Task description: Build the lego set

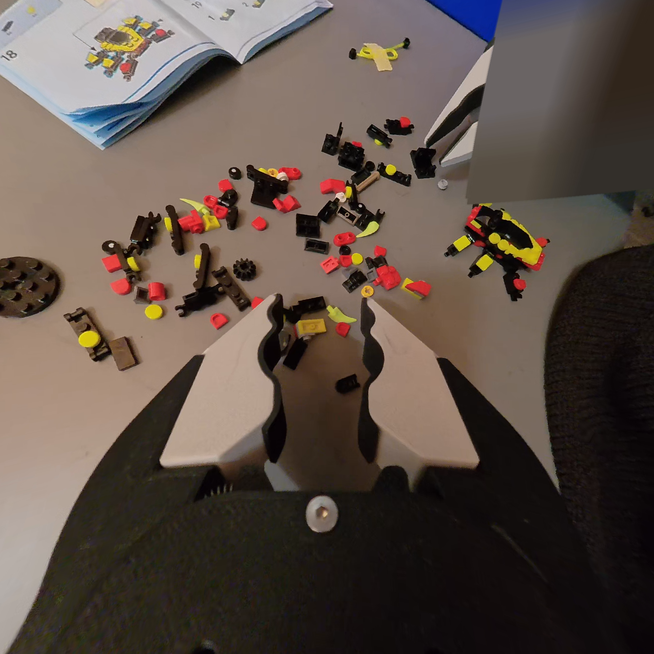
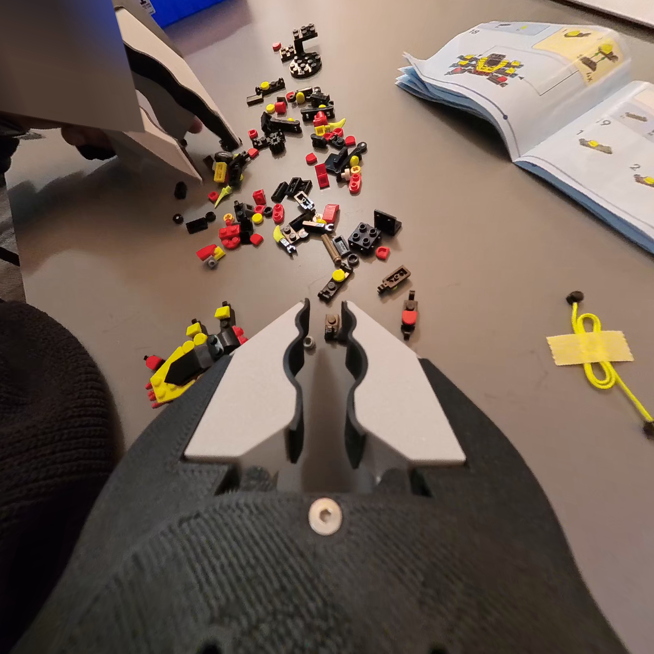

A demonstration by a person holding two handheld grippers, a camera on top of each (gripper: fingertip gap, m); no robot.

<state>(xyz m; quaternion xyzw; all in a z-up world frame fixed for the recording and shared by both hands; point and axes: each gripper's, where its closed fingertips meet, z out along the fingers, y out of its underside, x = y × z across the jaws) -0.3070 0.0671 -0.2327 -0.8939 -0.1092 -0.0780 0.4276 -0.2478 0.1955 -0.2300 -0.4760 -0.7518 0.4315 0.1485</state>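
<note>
Loose red, yellow and black lego pieces [image 1: 269, 226] lie scattered on the grey table [image 1: 354, 92]; they also show in the right wrist view [image 2: 300, 198]. The part-built yellow, red and black model [image 1: 502, 244] lies to the right, and left of my right gripper [image 2: 184, 368]. My left gripper [image 1: 322, 300] is open over a yellow plate [image 1: 311, 326] and small black pieces. It shows in the right wrist view [image 2: 216, 159] too. My right gripper [image 2: 325, 303] is narrowly open around a small dark piece [image 2: 332, 323] on the table, touching nothing that I can see. It shows in the left wrist view [image 1: 435, 154].
An open instruction booklet [image 1: 124, 53] [image 2: 531, 88] lies at the far side. A black round plate [image 1: 24, 286] [image 2: 306, 63] sits at the pile's edge. A yellow string with tape [image 1: 380, 53] [image 2: 589, 348] lies apart. A person's dark sleeve [image 1: 601, 354] [image 2: 46, 407] is near the model. The tips of one gripper are about 15 centimetres away from the tips of the other. The black round plate [image 1: 24, 286] lies some 12 centimetres from my left tips, 25 centimetres from my right tips. Seen from the right wrist view [image 2: 302, 64] as well.
</note>
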